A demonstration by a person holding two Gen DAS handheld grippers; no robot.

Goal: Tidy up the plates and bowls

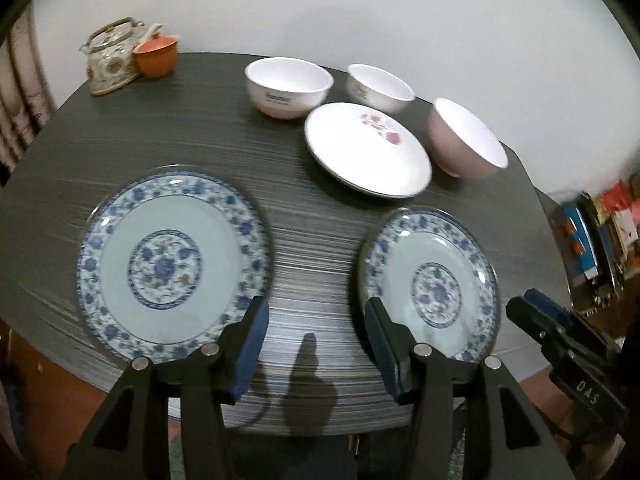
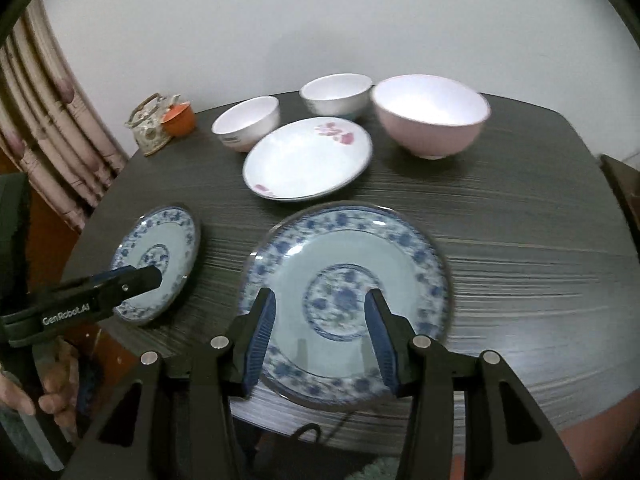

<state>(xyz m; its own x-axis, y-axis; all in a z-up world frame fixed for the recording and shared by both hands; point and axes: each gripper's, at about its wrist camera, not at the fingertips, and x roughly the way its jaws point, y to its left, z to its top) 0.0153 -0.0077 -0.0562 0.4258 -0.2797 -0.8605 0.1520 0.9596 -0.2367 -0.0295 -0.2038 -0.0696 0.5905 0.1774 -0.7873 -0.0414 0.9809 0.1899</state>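
Both tools hanging wide open, gripping nothing: left tool (image 1: 316,344) betw. 2 blue plates (image 1: 176,264), right tool (image 2: 320,336) over one on tabletop (image 2: 520,216).

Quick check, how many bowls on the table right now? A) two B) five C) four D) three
D: three bowls stand at the far side, a white bowl, a second white bowl and a larger pink bowl, grouped around the floral plate; both grippers are open and empty.
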